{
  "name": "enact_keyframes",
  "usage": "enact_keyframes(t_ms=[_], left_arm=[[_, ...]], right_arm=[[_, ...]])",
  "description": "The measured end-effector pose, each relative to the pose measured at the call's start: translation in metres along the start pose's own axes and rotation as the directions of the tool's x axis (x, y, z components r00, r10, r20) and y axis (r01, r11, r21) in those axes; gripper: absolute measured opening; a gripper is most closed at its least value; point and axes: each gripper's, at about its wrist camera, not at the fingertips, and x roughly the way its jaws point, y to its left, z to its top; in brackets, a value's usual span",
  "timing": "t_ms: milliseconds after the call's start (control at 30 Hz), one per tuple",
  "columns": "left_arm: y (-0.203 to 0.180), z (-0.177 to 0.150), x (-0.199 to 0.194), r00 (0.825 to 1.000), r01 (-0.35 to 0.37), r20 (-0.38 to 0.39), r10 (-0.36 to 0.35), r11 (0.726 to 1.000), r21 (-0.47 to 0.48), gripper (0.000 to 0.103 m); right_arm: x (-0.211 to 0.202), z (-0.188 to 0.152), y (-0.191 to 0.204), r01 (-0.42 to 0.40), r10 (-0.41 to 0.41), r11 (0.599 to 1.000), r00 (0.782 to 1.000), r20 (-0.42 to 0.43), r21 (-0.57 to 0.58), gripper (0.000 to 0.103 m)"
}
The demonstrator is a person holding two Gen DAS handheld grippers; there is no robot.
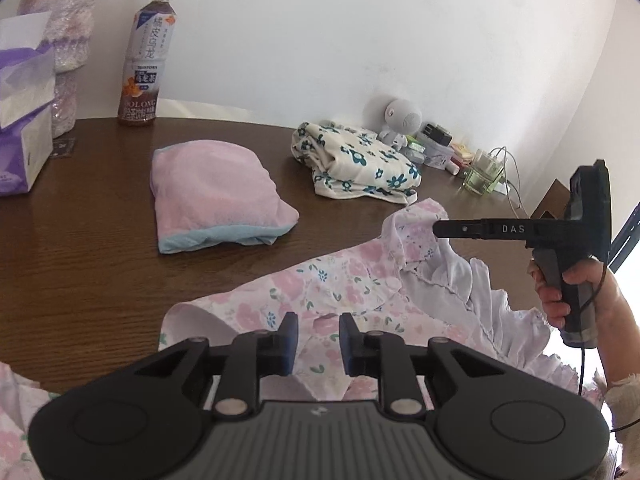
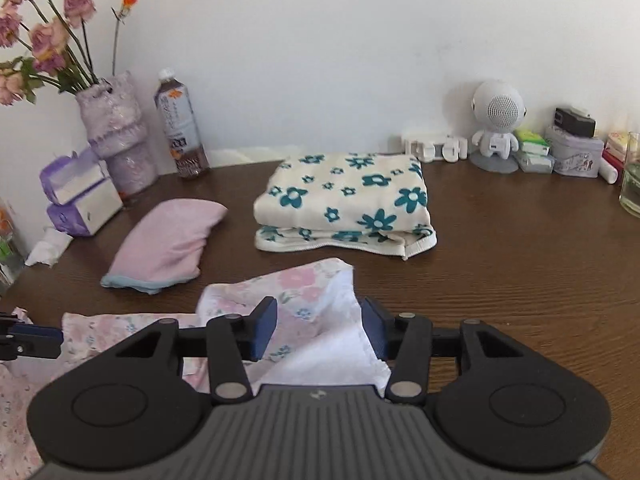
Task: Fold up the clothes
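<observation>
Two folded garments (image 2: 344, 204) lie far on the table (image 2: 520, 264); a pink floral garment (image 1: 320, 292) sprawls near. Both grippers, left (image 1: 318, 338) and right (image 2: 318, 330), stand open over it, gripping nothing. Next, likely, pinching an edge to fold.

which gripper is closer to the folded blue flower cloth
Right. The right gripper reaches over the pink garment's far edge, just short of the blue flower cloth; the left gripper sits farther back over the garment's near part.

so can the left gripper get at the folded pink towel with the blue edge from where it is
Probably yes. The left gripper hangs over the pink floral garment, jaws apart with nothing in them, and only bare brown wooden table lies between it and the folded pink towel.
</observation>
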Motion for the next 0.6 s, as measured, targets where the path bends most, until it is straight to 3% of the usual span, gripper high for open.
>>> enact_keyframes(t_ms=[100, 200, 267, 300, 333, 600], left_arm=[[0.002, -0.005, 0.009, 1.000, -0.009, -0.012, 0.009, 1.000, 0.010, 0.019], [0.005, -0.008, 0.011, 1.000, -0.012, -0.017, 0.012, 1.000, 0.005, 0.021], [0.007, -0.008, 0.011, 1.000, -0.005, -0.016, 0.005, 1.000, -0.005, 0.021], [0.007, -0.008, 0.011, 1.000, -0.002, -0.015, 0.002, 1.000, -0.010, 0.021], [0.008, -0.008, 0.010, 1.000, -0.001, -0.015, 0.000, 1.000, -0.013, 0.021], [0.009, -0.008, 0.010, 1.000, 0.004, -0.011, -0.005, 1.000, -0.023, 0.021]], right_arm=[[0.024, -0.001, -0.011, -0.062, 0.064, 0.997, 0.997, -0.050, 0.044, 0.046], [0.036, -0.004, -0.016, -0.139, 0.143, 0.986, 0.989, -0.041, 0.092, 0.044], [0.041, -0.005, -0.019, -0.190, 0.196, 0.974, 0.980, -0.040, 0.125, 0.031], [0.043, -0.004, -0.020, -0.207, 0.215, 0.968, 0.976, -0.043, 0.140, 0.016], [0.043, -0.004, -0.021, -0.219, 0.228, 0.963, 0.973, -0.042, 0.156, 0.008], [0.010, 0.009, -0.031, -0.320, 0.329, 0.910, 0.944, 0.012, 0.262, 0.003]])
